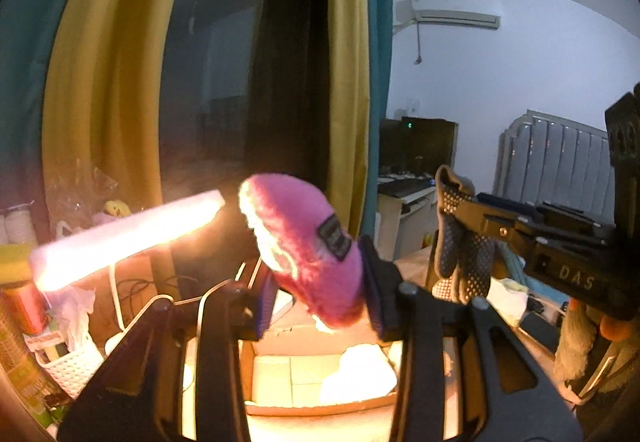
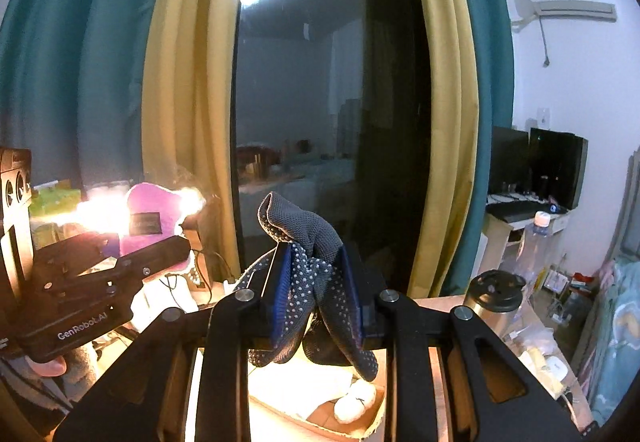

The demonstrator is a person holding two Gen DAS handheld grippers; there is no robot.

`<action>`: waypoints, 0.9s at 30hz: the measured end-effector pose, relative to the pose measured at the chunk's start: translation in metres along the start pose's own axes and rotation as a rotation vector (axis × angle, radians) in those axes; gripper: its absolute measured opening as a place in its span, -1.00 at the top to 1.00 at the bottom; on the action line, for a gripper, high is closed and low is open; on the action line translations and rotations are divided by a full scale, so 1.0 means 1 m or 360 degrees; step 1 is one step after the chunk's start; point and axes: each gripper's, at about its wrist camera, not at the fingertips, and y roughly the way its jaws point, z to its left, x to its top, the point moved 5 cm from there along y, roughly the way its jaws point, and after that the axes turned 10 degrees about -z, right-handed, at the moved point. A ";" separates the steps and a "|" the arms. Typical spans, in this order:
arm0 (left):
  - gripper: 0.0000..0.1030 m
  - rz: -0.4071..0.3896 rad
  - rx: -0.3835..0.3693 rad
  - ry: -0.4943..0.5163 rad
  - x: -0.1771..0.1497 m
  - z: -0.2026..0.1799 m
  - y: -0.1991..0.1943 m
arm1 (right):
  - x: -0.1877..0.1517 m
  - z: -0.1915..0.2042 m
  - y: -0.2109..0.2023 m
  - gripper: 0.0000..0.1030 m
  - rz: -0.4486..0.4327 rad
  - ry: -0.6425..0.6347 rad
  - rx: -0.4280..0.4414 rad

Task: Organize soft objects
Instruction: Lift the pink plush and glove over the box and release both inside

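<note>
My left gripper (image 1: 320, 294) is shut on a fluffy pink plush item (image 1: 304, 246) with a dark label, held up in the air. The same pink plush item (image 2: 150, 218) shows at the left of the right wrist view, beside the left gripper's black body. My right gripper (image 2: 316, 298) is shut on a grey knit work glove (image 2: 312, 266) with white grip dots, its fingers hanging below the pads. That glove (image 1: 460, 242) hangs at the right of the left wrist view. Below both grippers lies an open cardboard box (image 1: 320, 408) with a white soft thing (image 1: 360, 374) inside.
A glowing lamp bar (image 1: 124, 238) shines at the left, over a white basket (image 1: 72, 366) and clutter. A dark window (image 2: 332, 102) with yellow and teal curtains fills the background. A steel flask (image 2: 494, 298) and a plastic bottle (image 2: 536, 242) stand at the right.
</note>
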 end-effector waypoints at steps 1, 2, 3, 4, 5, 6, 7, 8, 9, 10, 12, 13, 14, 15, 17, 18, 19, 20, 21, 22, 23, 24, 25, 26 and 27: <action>0.26 0.0004 0.0005 0.0000 -0.001 0.000 0.002 | -0.004 -0.001 0.005 0.49 0.0014 -0.0002 0.0003; 0.26 0.0011 0.0012 -0.0001 -0.005 0.001 0.006 | -0.006 0.000 0.008 0.49 0.0022 -0.0001 0.0004; 0.26 0.0025 0.0018 -0.0006 -0.008 0.002 0.010 | -0.010 -0.001 0.013 0.49 0.0037 0.0002 0.0009; 0.26 0.0036 0.0018 -0.0008 -0.011 0.002 0.013 | -0.012 -0.001 0.017 0.49 0.0046 0.0005 0.0011; 0.26 0.0047 0.0018 -0.0002 -0.015 0.002 0.017 | -0.014 -0.001 0.020 0.49 0.0055 0.0008 0.0013; 0.26 0.0055 0.0019 0.0015 -0.019 0.001 0.020 | -0.016 -0.001 0.025 0.49 0.0064 0.0011 0.0015; 0.26 0.0062 0.0020 0.0030 -0.023 0.000 0.023 | -0.020 -0.001 0.029 0.49 0.0077 0.0014 0.0020; 0.26 0.0075 0.0019 0.0043 -0.028 0.000 0.027 | -0.021 -0.001 0.034 0.49 0.0088 0.0017 0.0022; 0.26 0.0083 0.0021 0.0048 -0.030 -0.003 0.030 | -0.024 -0.002 0.038 0.49 0.0098 0.0020 0.0025; 0.26 0.0093 0.0024 0.0051 -0.033 -0.002 0.033 | -0.027 -0.002 0.043 0.49 0.0111 0.0024 0.0029; 0.26 0.0121 0.0029 0.0046 -0.042 0.000 0.040 | -0.034 -0.002 0.052 0.49 0.0136 0.0039 0.0036; 0.26 0.0134 0.0033 0.0044 -0.046 0.002 0.044 | -0.036 -0.002 0.057 0.49 0.0148 0.0046 0.0039; 0.25 0.0148 0.0039 0.0042 -0.050 0.003 0.048 | -0.038 -0.001 0.059 0.49 0.0156 0.0051 0.0041; 0.25 0.0162 0.0045 0.0041 -0.054 0.004 0.052 | -0.042 -0.001 0.065 0.49 0.0171 0.0060 0.0046; 0.25 0.0189 0.0053 0.0042 -0.063 0.004 0.059 | -0.046 -0.002 0.073 0.49 0.0191 0.0074 0.0054; 0.25 0.0201 0.0055 0.0041 -0.067 0.005 0.060 | -0.049 0.000 0.076 0.49 0.0203 0.0078 0.0061; 0.25 0.0216 0.0057 0.0039 -0.070 0.006 0.064 | -0.053 0.001 0.081 0.49 0.0218 0.0080 0.0069; 0.24 0.0235 0.0062 0.0034 -0.076 0.007 0.067 | -0.056 0.002 0.084 0.49 0.0231 0.0080 0.0075; 0.24 0.0257 0.0068 0.0027 -0.081 0.008 0.071 | -0.061 0.003 0.089 0.49 0.0250 0.0080 0.0084; 0.24 0.0274 0.0072 0.0022 -0.085 0.009 0.073 | -0.062 0.003 0.093 0.49 0.0261 0.0081 0.0089; 0.23 0.0302 0.0079 0.0014 -0.092 0.011 0.077 | -0.067 0.004 0.097 0.49 0.0278 0.0082 0.0094; 0.23 0.0322 0.0084 0.0010 -0.095 0.011 0.081 | -0.071 0.005 0.101 0.49 0.0296 0.0085 0.0099; 0.23 0.0348 0.0090 0.0006 -0.100 0.013 0.083 | -0.075 0.007 0.103 0.49 0.0308 0.0088 0.0101; 0.23 0.0382 0.0098 -0.0001 -0.106 0.015 0.087 | -0.078 0.009 0.104 0.49 0.0321 0.0090 0.0104; 0.23 0.0406 0.0105 -0.0009 -0.110 0.016 0.090 | -0.083 0.010 0.108 0.49 0.0340 0.0093 0.0108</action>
